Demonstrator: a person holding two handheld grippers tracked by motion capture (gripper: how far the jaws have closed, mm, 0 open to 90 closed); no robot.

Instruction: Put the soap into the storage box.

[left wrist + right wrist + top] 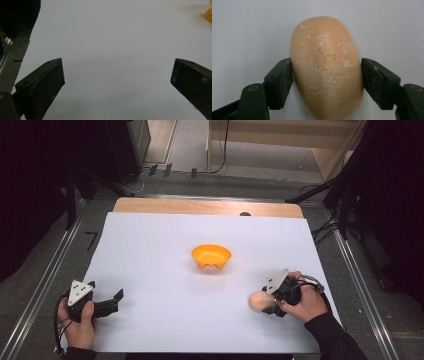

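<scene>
The left hand sits at the near left of the worktop, fingers wrapped around the left tool, which points rightward and slightly away with its jaws spread wide apart. The right hand comes in from the near right, its dark sleeve trailing toward the corner, and aims the right tool leftward and downward, jaws partly closed.

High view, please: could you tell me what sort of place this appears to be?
Probably a lab or studio set up for recording. A table covered by a plain white sheet stands among dark stands and floor cables, with just an orange bowl and a tan bun-like item on it.
</scene>
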